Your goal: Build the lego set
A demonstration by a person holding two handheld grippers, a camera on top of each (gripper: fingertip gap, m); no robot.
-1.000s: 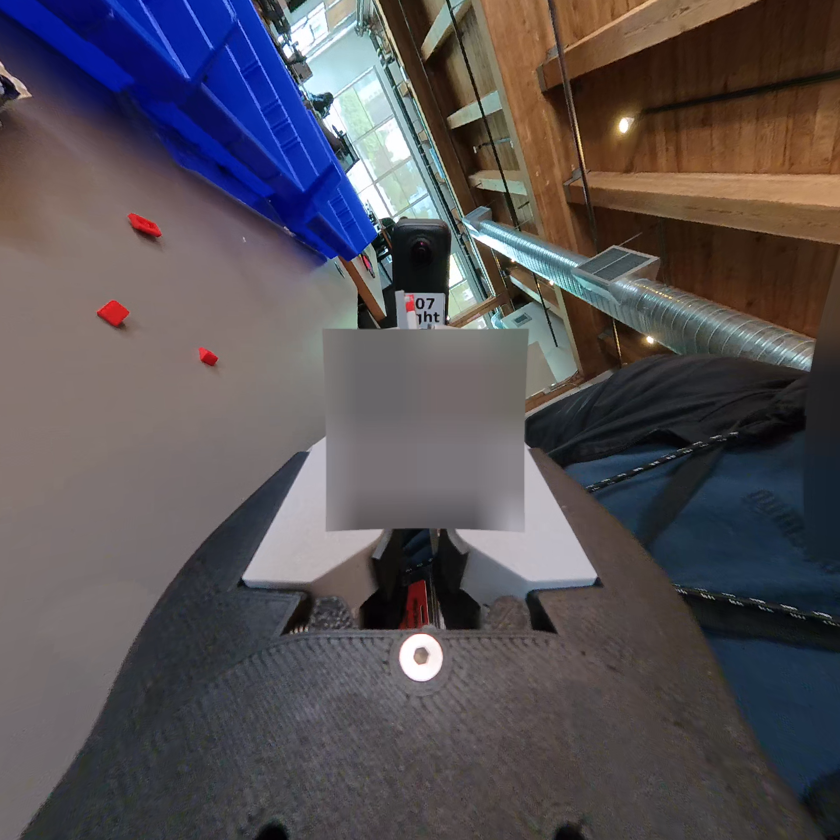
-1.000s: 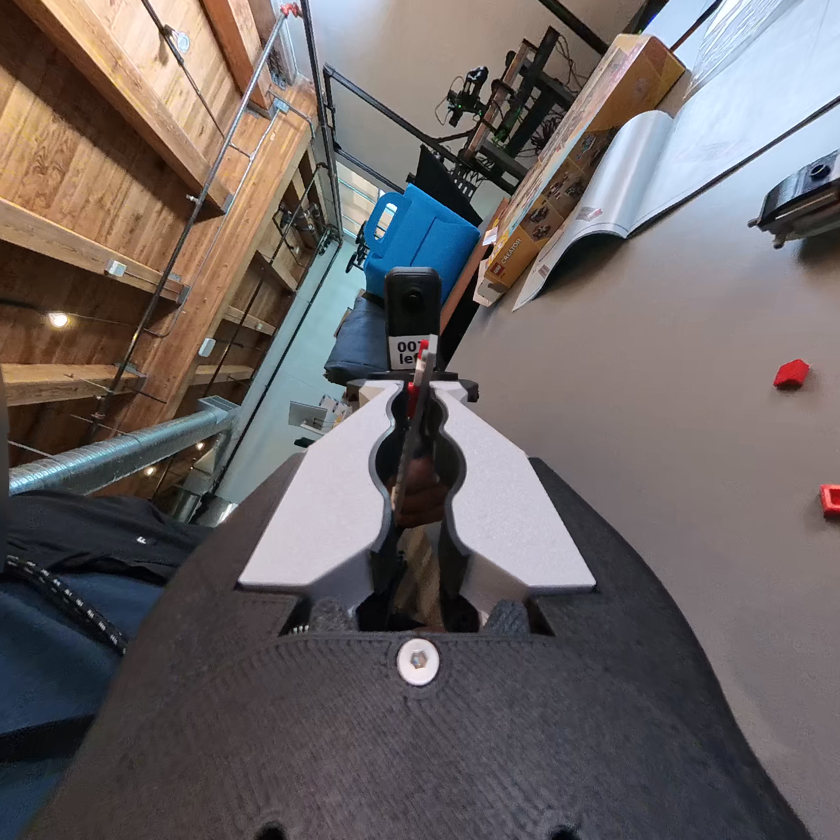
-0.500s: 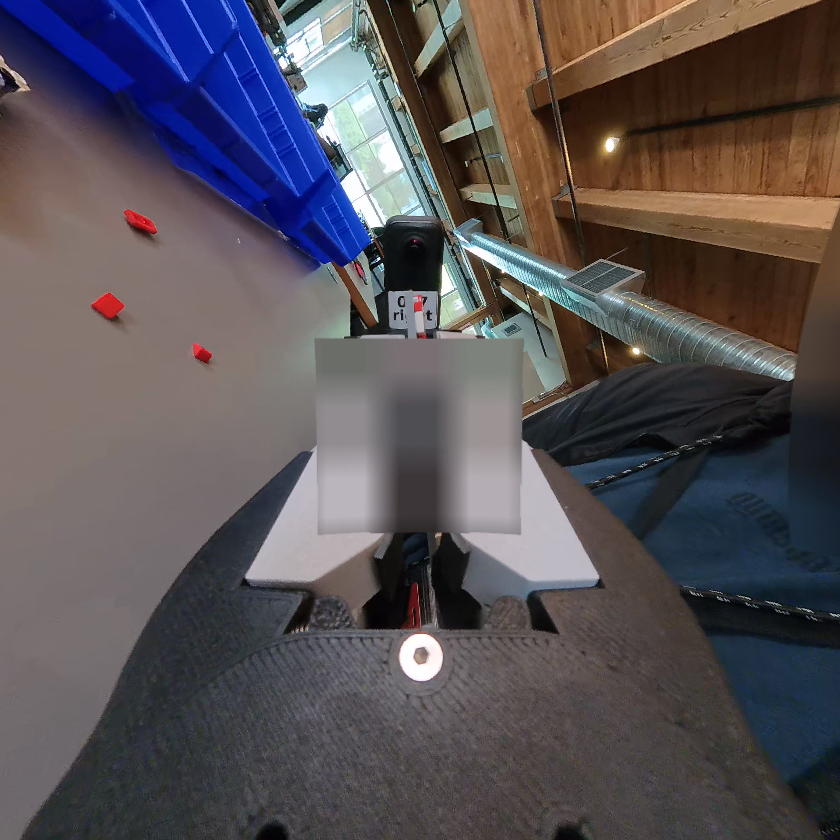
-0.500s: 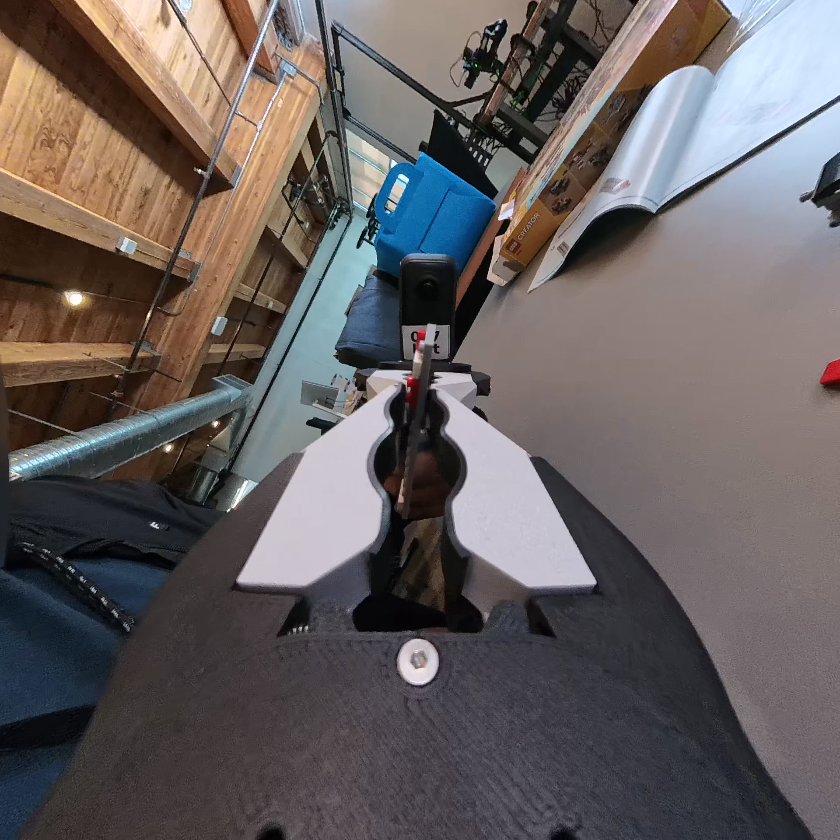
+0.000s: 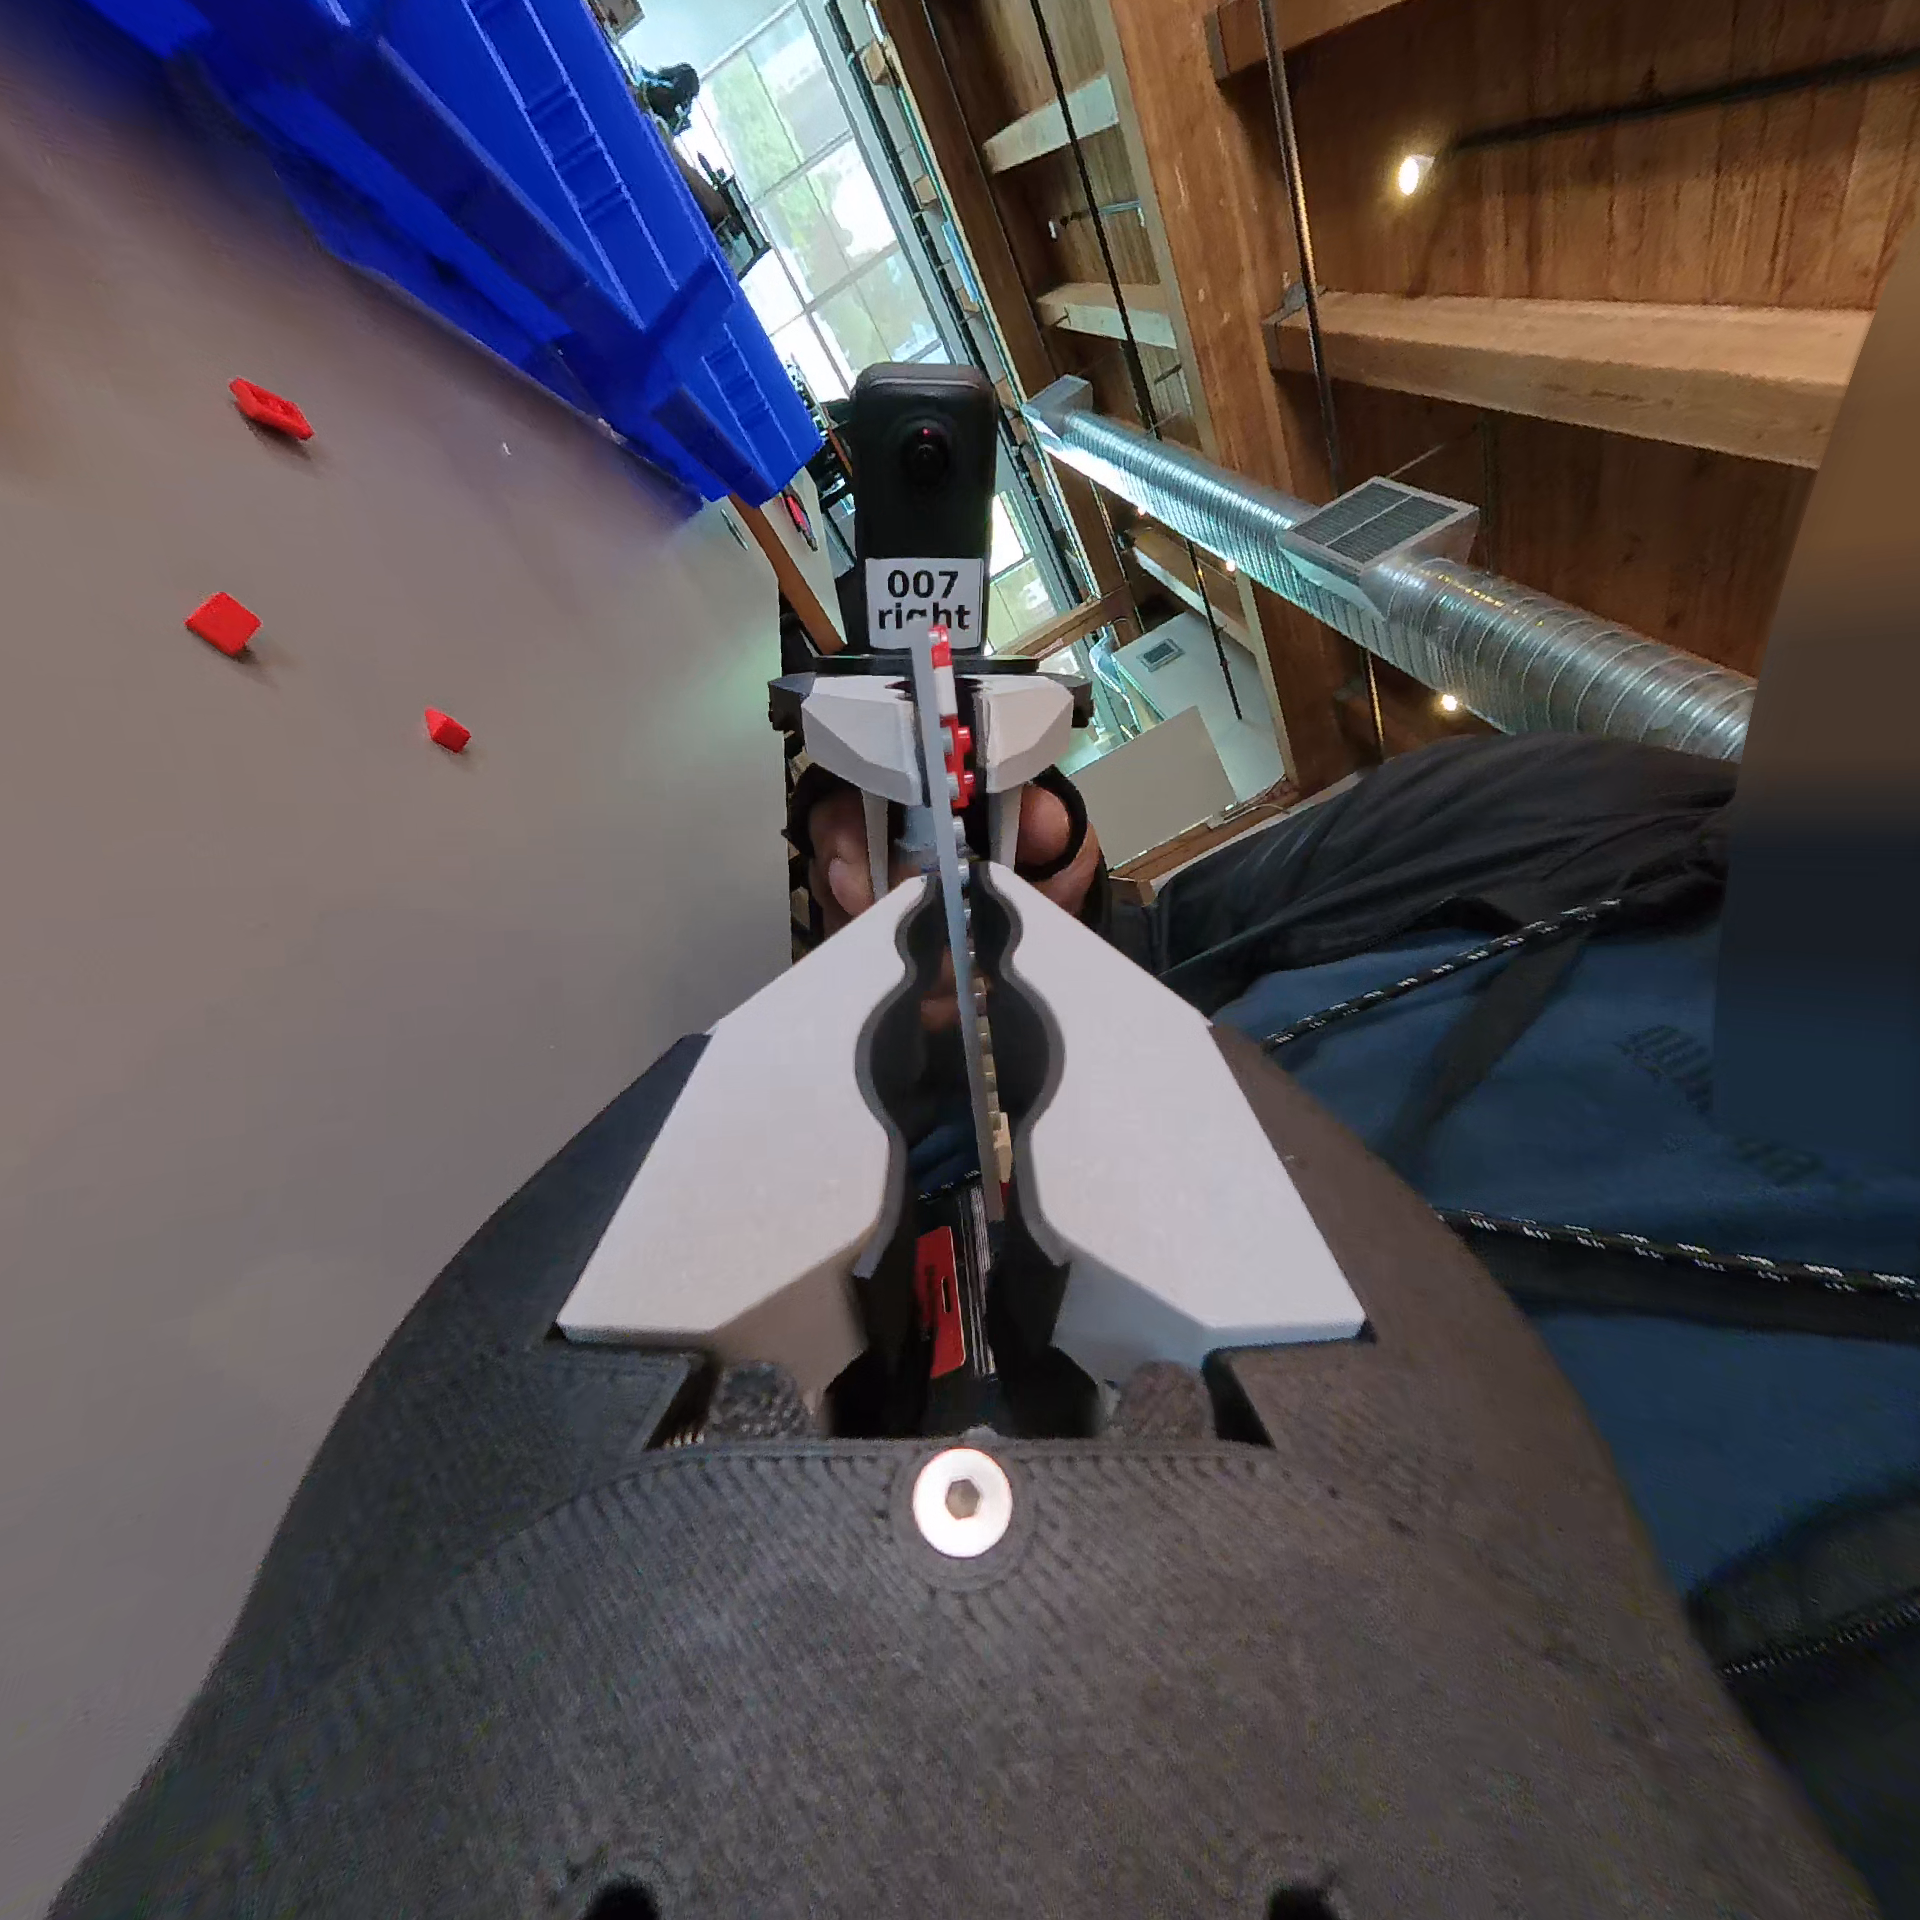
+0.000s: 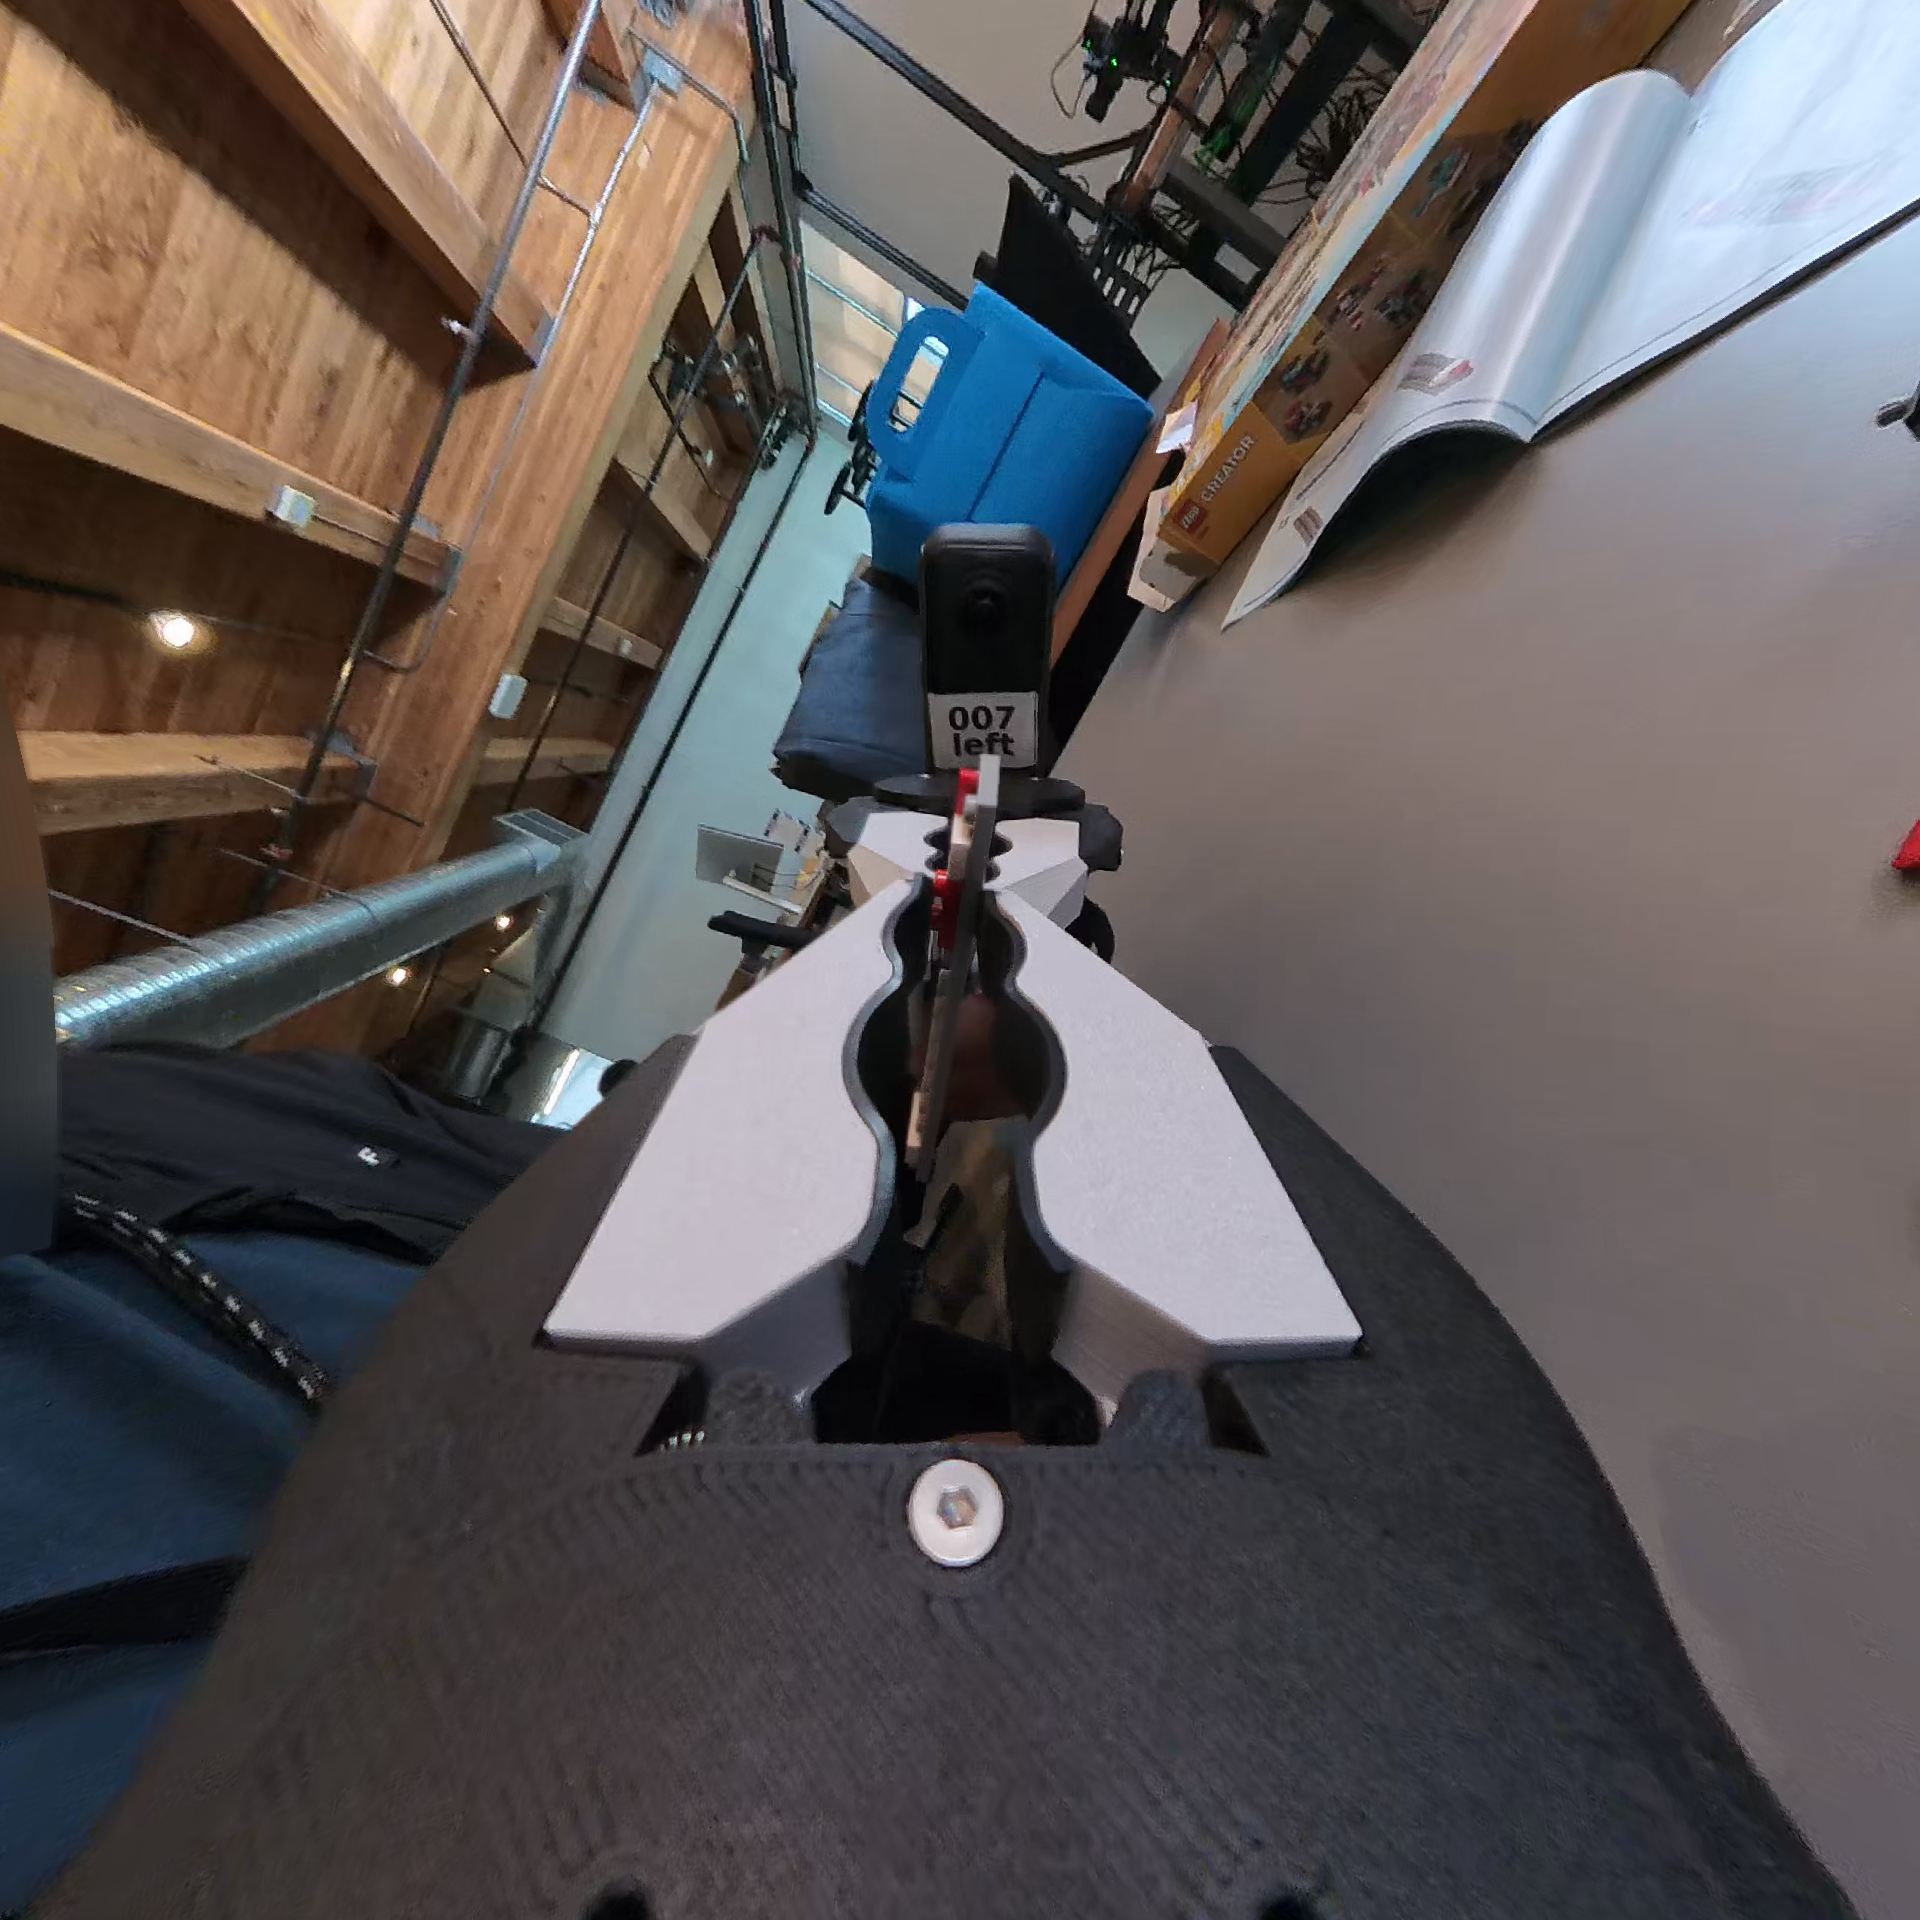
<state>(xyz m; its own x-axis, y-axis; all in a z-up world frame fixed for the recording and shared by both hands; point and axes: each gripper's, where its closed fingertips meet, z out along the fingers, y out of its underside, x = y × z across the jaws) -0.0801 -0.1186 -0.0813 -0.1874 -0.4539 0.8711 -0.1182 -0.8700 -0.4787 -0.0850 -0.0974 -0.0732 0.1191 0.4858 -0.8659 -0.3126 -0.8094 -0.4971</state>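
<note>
A thin grey lego plate [image 5: 966, 997] with small red pieces [image 5: 958, 748] on it is held edge-on in the air between my two grippers, which face each other. My left gripper [image 5: 951, 883] is shut on its near end. My right gripper [image 5: 948, 795] is shut on its far end, with a hand behind it. In the right wrist view the same plate [image 6: 954, 977] runs between my right gripper [image 6: 956, 899] and the left gripper [image 6: 971, 847] beyond. Three loose red pieces [image 5: 223, 623] lie on the grey table [image 5: 416, 935].
Blue bins [image 5: 520, 208] line the table's far side in the left wrist view. An open instruction booklet [image 6: 1662, 208] and a lego box [image 6: 1351, 312] lie on the table [image 6: 1558, 935] in the right wrist view. A red piece [image 6: 1907, 844] shows at its right edge. A person's dark clothing is close by. The grippers are tip to tip, or close to it.
Both grippers stay shut on the plate. The pair has shifted: in the right wrist view the red pieces and the dark object on the table have slid toward the right edge.
</note>
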